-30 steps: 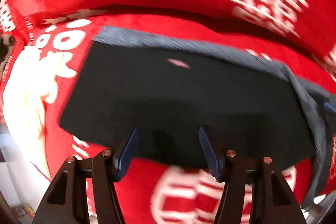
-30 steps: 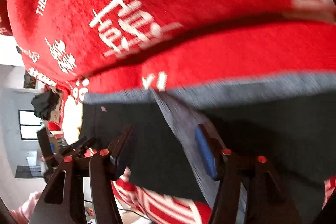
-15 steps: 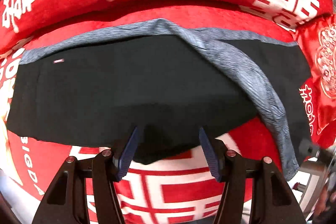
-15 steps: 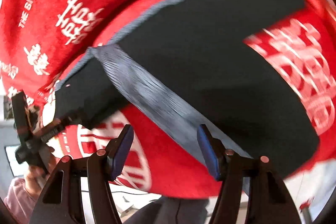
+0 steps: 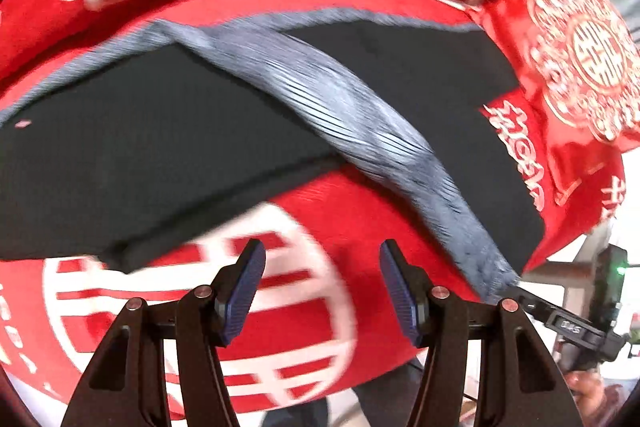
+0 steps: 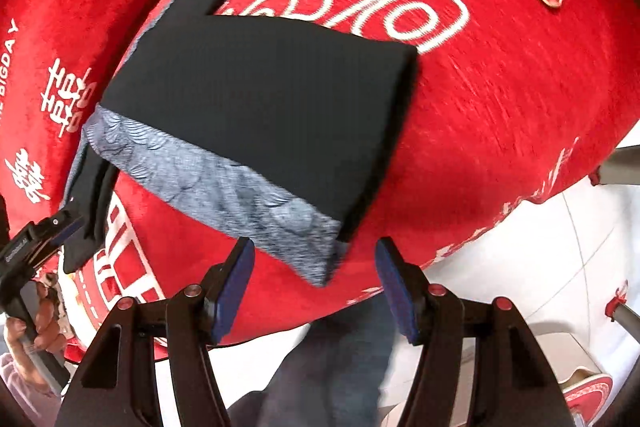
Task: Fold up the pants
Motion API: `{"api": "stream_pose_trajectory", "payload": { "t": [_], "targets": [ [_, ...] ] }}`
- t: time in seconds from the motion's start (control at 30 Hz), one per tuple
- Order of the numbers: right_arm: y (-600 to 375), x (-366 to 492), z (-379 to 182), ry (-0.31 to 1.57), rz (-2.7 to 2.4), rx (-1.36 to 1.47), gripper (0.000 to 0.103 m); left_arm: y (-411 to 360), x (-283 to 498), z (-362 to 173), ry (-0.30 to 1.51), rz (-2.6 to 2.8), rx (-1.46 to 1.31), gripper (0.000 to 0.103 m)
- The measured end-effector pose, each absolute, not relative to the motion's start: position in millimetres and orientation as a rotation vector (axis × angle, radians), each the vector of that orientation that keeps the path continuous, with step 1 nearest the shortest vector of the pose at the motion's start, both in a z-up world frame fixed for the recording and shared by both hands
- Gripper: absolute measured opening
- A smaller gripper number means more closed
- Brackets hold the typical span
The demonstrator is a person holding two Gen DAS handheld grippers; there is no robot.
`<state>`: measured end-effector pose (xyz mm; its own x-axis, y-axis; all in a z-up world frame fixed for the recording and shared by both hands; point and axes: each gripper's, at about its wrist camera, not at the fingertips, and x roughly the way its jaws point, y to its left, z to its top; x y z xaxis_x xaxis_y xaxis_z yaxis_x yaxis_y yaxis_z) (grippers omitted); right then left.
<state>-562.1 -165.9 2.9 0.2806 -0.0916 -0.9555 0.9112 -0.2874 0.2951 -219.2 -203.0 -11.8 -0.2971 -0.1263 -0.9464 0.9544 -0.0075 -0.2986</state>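
Left wrist view: left gripper (image 5: 322, 291) open about halfway, blue pads (image 5: 245, 291) bare, nothing between them. Only red blanket (image 5: 320, 223) with its white print under the gap. Pants (image 5: 152, 147) spread just ahead of the fingertips, black cloth mostly ahead and to the left, one hem corner close beside the left finger but not touching it. Grey waistband (image 5: 360, 123) running diagonally from far ahead-left down to the right, ending near the right finger, clear of it. More black cloth past the waistband, ahead and right. Red cushion (image 5: 576, 67) well off to the upper right. Other gripper (image 5: 576, 327) just visible right of the right finger, at the waistband's end; contact there impossible to judge.

Right wrist view: right gripper (image 6: 314, 287) open fairly wide, empty, pads (image 6: 394, 291) bare. Pants (image 6: 260, 107) folded into a black block directly ahead of the fingers, waistband (image 6: 240, 195) along the near edge. Its lowest corner dipping into the gap between the fingertips, touching neither pad. Second leg reaching farther ahead and left. Blanket (image 6: 500, 107) right of the fingers. Left gripper (image 6: 36, 239) far to the left, held in a hand (image 6: 44, 323), beside a dark flap of cloth.
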Motion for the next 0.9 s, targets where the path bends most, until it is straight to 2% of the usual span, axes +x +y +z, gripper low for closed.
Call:
{"api": "stream_pose_trajectory", "payload": {
  "t": [0.13,0.27,0.33,0.37,0.4,0.43,0.47,0.5,0.53,0.83,0.9],
  "targets": [
    [-168.4,-573.5,-2.3,0.699,-1.102,1.556,0.064,-208.8,-254.8,-34.8,1.448,-1.508,0.938,0.061],
    [-180.1,-572.5,-8.9,0.630,-0.942,1.568,0.057,-211.3,-278.8,-51.1,1.541,-1.514,0.907,0.061],
    [-183.9,-571.6,-18.8,0.625,-0.876,1.601,0.046,-211.9,-287.0,-53.4,1.532,-1.512,0.905,0.062],
    [-184.1,-572.1,-23.0,0.626,-0.856,1.620,0.029,-213.0,-290.8,-52.6,1.520,-1.526,0.905,0.062],
    [-185.0,-572.6,-28.6,0.629,-0.831,1.652,0.001,-214.2,-292.4,-52.5,1.518,-1.530,0.904,0.062],
    [-185.6,-573.7,-31.2,0.622,-0.813,1.677,0.003,-215.2,-293.9,-52.6,1.528,-1.530,0.896,0.061],
    [-186.3,-575.4,-29.4,0.607,-0.807,1.685,0.003,-216.4,-294.5,-52.5,1.548,-1.536,0.881,0.043],
    [-189.5,-576.7,-23.2,0.597,-0.804,1.672,0.003,-218.8,-296.2,-52.2,1.584,-1.551,0.868,0.029],
    [-192.5,-576.5,-15.1,0.596,-0.797,1.649,0.002,-221.0,-298.4,-50.8,1.592,-1.559,0.871,0.021],
    [-286.9,-587.8,86.2,0.544,-0.767,1.406,0.002,-275.8,-299.8,27.6,1.398,-1.631,0.722,0.021],
    [-328.7,-590.8,103.3,0.550,-0.773,1.347,0.002,-297.3,-292.2,48.9,1.287,-1.615,0.705,0.021]
  ]
}}
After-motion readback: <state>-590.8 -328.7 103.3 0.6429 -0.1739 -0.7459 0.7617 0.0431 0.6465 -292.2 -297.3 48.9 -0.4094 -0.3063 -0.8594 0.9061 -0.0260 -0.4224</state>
